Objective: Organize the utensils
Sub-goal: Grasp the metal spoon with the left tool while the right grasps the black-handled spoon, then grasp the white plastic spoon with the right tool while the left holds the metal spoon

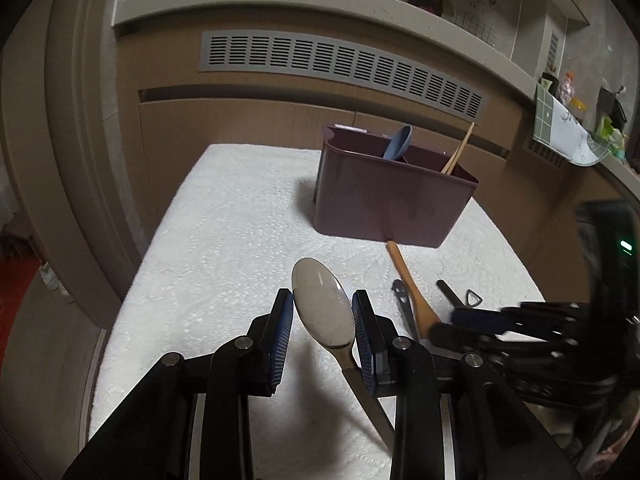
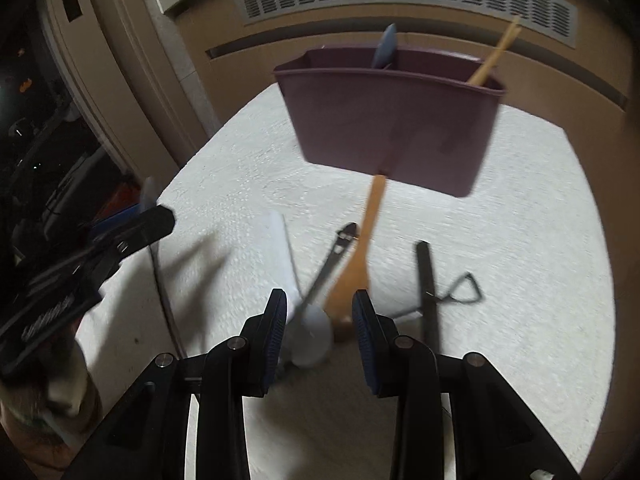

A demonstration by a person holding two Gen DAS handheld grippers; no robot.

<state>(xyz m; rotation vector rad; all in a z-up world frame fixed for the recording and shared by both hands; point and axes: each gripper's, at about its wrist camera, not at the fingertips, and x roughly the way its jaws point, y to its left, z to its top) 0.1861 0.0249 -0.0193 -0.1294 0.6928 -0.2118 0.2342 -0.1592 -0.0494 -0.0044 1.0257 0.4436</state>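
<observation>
My left gripper is shut on a steel spoon, bowl between the pads, held above the white cloth. A purple caddy stands ahead with a blue spoon and wooden chopsticks in it. My right gripper is open, just above a white spoon and a wooden spoon. A dark metal utensil and a black peeler lie beside them. The caddy is beyond, and the left gripper with the steel spoon shows at the left.
The white cloth covers a small table with edges to the left and front. A brown cabinet wall with a vent grille is behind. A cluttered counter runs at the far right.
</observation>
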